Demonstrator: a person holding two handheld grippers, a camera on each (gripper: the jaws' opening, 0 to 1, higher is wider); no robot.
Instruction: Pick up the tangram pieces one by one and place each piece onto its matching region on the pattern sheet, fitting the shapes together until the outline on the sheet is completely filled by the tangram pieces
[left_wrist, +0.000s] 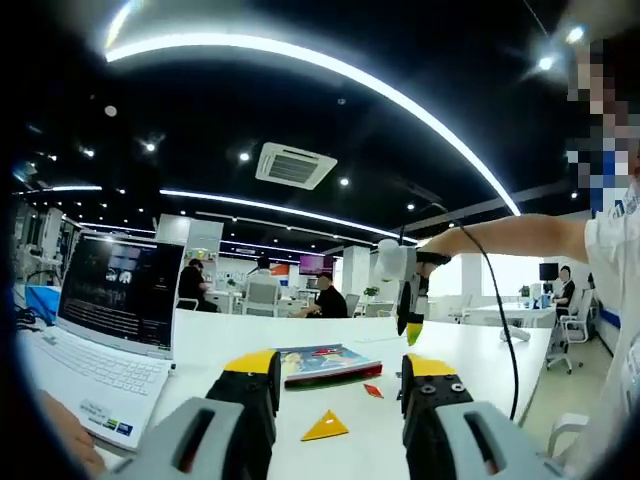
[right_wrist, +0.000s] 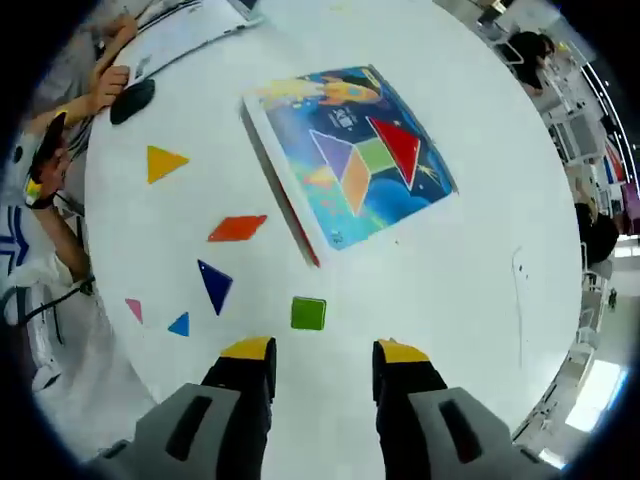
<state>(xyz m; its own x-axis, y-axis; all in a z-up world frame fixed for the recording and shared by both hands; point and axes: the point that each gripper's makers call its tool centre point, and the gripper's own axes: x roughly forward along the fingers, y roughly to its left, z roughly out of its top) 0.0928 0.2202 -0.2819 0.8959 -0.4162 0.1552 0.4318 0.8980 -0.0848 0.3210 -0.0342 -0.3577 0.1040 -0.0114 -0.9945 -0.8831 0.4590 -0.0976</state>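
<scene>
In the right gripper view I look down on the white table. The pattern sheet (right_wrist: 350, 150) lies ahead, with purple, green, orange and red shapes on its blue picture. My right gripper (right_wrist: 324, 352) is open and empty, just short of a green square (right_wrist: 308, 313). To the left lie a yellow triangle (right_wrist: 163, 162), an orange parallelogram (right_wrist: 238, 228), a dark blue triangle (right_wrist: 214, 285), a small blue triangle (right_wrist: 180, 324) and a pink triangle (right_wrist: 133, 309). My left gripper (left_wrist: 340, 375) is open low over the table, near the yellow triangle (left_wrist: 326, 427). The right gripper (left_wrist: 410, 300) hangs high above the sheet (left_wrist: 322, 362).
An open laptop (left_wrist: 110, 300) stands at the table's left side, with a hand (left_wrist: 60, 430) by it. A black mouse (right_wrist: 132, 100) lies beside a hand (right_wrist: 105, 85). Bare table (right_wrist: 480, 300) stretches right of the sheet. An office with seated people lies beyond.
</scene>
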